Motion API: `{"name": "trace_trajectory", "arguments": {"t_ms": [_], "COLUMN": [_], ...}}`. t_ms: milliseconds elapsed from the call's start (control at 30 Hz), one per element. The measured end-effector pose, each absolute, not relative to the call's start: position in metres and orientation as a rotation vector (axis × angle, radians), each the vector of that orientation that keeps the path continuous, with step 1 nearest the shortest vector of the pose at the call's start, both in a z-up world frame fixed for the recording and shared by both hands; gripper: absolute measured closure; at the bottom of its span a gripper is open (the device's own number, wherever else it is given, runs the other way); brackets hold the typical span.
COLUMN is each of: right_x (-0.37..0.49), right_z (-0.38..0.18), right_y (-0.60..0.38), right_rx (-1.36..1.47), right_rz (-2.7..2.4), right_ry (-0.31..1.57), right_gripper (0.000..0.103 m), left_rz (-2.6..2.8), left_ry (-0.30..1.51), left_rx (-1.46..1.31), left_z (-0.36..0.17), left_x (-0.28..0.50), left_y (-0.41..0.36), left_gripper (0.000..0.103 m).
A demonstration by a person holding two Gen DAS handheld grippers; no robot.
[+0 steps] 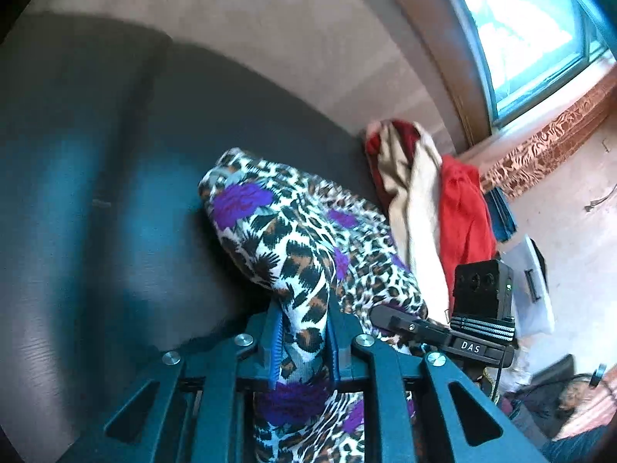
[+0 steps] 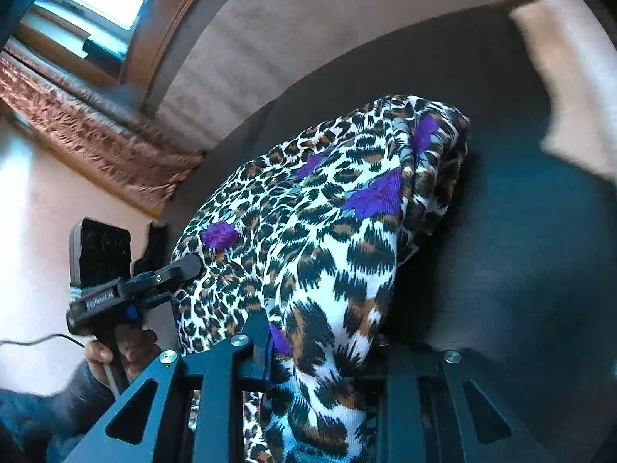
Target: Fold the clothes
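Note:
A leopard-print garment (image 1: 293, 231) with purple flowers hangs bunched between both grippers, lifted in front of a dark sofa. My left gripper (image 1: 304, 339) is shut on a fold of it, the cloth squeezed between the blue pads. My right gripper (image 2: 320, 351) is shut on another fold of the same garment (image 2: 327, 223); the cloth drapes over and hides its right finger. The right gripper also shows in the left wrist view (image 1: 455, 332), the left gripper in the right wrist view (image 2: 127, 289), both touching the garment.
A dark sofa (image 1: 115, 193) fills the background. A pile of red and beige clothes (image 1: 432, 200) lies on its far end, with a blue item beside it. A window (image 1: 532, 31) and patterned curtain (image 2: 96, 139) stand behind. A white bag (image 1: 532, 289) lies on the floor.

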State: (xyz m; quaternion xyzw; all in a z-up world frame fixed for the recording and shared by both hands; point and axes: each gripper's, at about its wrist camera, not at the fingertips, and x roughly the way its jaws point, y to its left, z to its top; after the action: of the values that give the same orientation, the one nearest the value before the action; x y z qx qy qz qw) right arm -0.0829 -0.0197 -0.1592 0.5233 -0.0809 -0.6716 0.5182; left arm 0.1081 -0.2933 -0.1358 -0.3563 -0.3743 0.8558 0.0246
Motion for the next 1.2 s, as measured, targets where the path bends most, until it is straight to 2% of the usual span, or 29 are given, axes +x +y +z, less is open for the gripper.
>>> {"name": "trace_trajectory", "arguments": {"t_ms": [267, 500, 600, 733, 833, 900, 1000, 1067, 1200], "right_x": [-0.014, 0.083, 0.117, 0.161, 0.187, 0.196, 0.197, 0.197, 0.199], "right_z": [-0.129, -0.031, -0.005, -0.029, -0.089, -0.119, -0.140, -0.131, -0.091], "right_y": [-0.193, -0.385, -0.461, -0.553, -0.596, -0.609, -0.611, -0.610, -0.592], "right_rx": [1.144, 0.868, 0.810, 0.864, 0.969, 1.008, 1.001, 0.980, 0.802], "right_rz": [-1.299, -1.047, -0.992, -0.950, -0.992, -1.011, -1.004, -1.012, -1.103], "right_ry": [-0.091, 0.099, 0.144, 0.226, 0.382, 0.450, 0.449, 0.487, 0.529], "right_gripper": [0.077, 0.077, 0.077, 0.072, 0.065, 0.064, 0.063, 0.061, 0.038], "left_rz": [3.090, 3.510, 3.513, 3.477, 3.416, 3.357, 3.427, 3.413, 3.605], "left_ry": [-1.149, -1.161, -1.393, -1.719, -1.973, -2.147, -2.053, -2.097, -2.108], "left_rx": [-0.840, -0.442, -0.553, -0.711, -0.836, -0.922, -0.865, -0.860, -0.810], "left_z": [-0.065, 0.011, -0.027, -0.078, -0.117, -0.143, -0.132, -0.123, -0.090], "left_x": [0.244, 0.377, 0.403, 0.437, 0.463, 0.480, 0.480, 0.484, 0.507], "left_y": [-0.366, -0.450, -0.494, -0.552, -0.596, -0.625, -0.618, -0.616, -0.598], "left_gripper": [0.086, 0.086, 0.086, 0.086, 0.086, 0.083, 0.081, 0.080, 0.081]}}
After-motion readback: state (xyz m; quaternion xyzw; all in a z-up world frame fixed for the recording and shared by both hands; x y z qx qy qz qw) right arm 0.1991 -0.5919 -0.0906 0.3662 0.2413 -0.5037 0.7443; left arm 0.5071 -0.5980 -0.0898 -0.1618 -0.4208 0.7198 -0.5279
